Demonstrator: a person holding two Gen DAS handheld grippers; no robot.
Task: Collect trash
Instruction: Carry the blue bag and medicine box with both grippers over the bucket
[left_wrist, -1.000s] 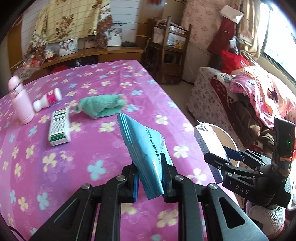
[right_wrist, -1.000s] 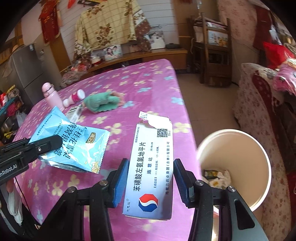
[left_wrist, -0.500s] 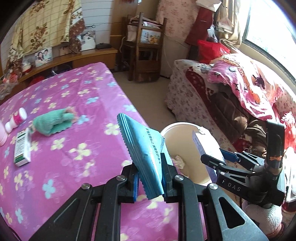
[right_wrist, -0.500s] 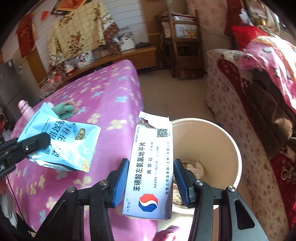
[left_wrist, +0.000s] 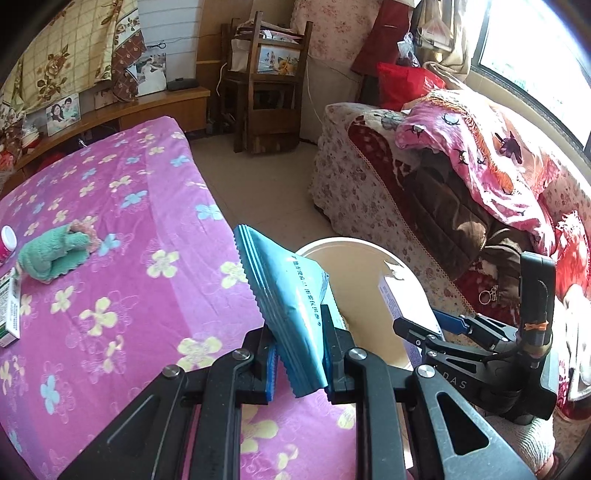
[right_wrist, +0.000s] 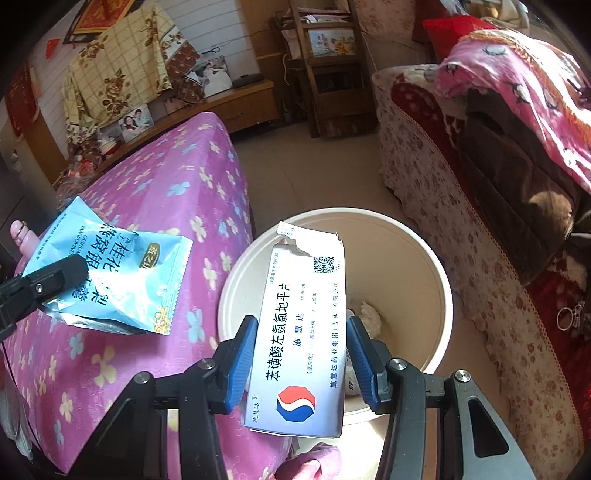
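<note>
The left gripper (left_wrist: 297, 354) has its jaws clenched on a thin blue packet (left_wrist: 286, 295), light and crinkly, beside the bin (right_wrist: 424, 258). The right gripper (right_wrist: 301, 360) clamps a torn medicine box (right_wrist: 303, 332), empty-looking and easily crushed, over the bin.

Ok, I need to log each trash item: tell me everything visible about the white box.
The box is a flat white cardboard medicine carton with blue Chinese print, a QR code and a red-white-blue octagon logo. Its top end is torn open. The right gripper clamps its sides, holding it upright over the bin.
</note>
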